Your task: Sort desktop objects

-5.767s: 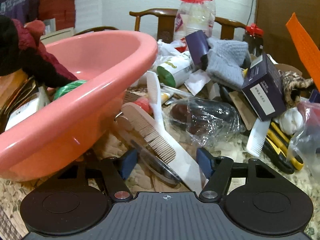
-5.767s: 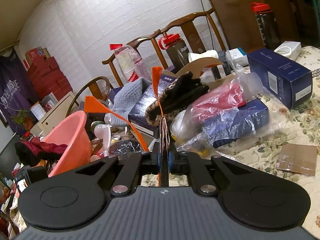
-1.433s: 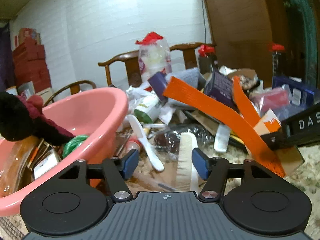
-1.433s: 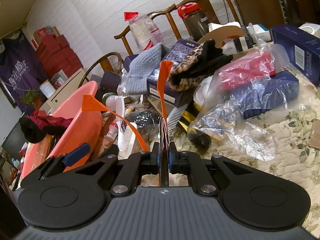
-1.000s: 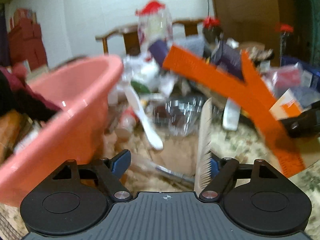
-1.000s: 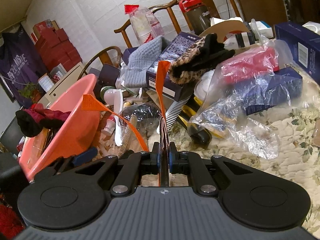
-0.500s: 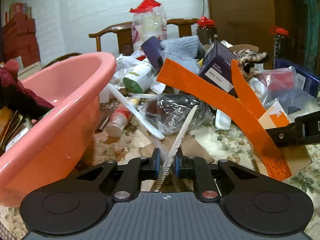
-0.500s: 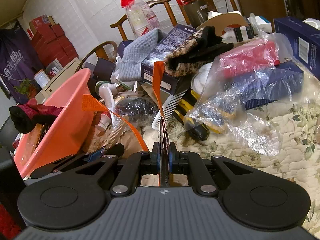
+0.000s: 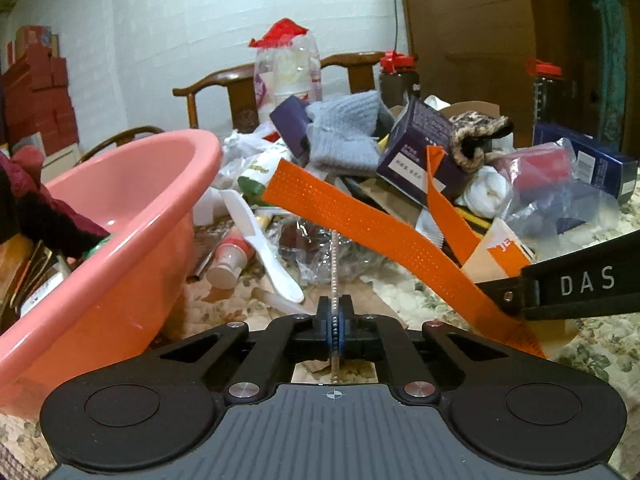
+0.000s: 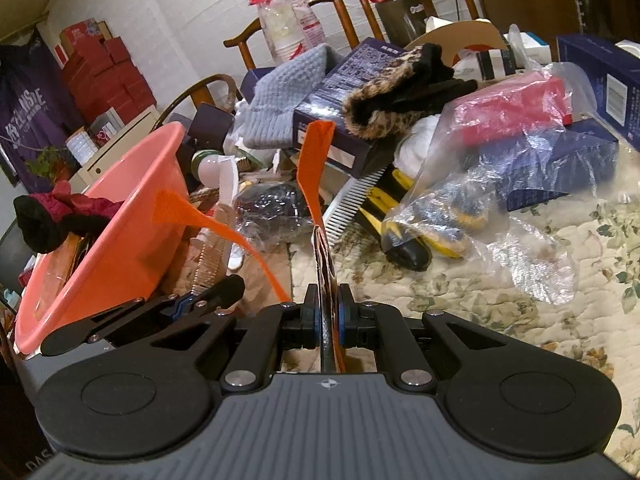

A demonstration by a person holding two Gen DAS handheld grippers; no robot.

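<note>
Left wrist view: at lower centre the left gripper has just pressed its jaws together on a cream comb, which is seen edge-on and stands straight up from between the pads toward mid-frame. The pink basin fills the left side, with a dark red and black garment draped over its rim at the far left edge. Just right of the basin a white comb and a red-and-white tube lie on the floral tablecloth. An orange strap crosses the middle from upper left to lower right, where the black right gripper, marked "DAS", enters from the right edge.

Right wrist view: at lower centre the right gripper is pinched on a flat dark card with the orange strap, whose two ends rise up and to the left. At lower left the left gripper pinches the cream comb beside the pink basin. A white comb lies at centre; a leopard-trimmed black glove rests on a dark blue box above it.
</note>
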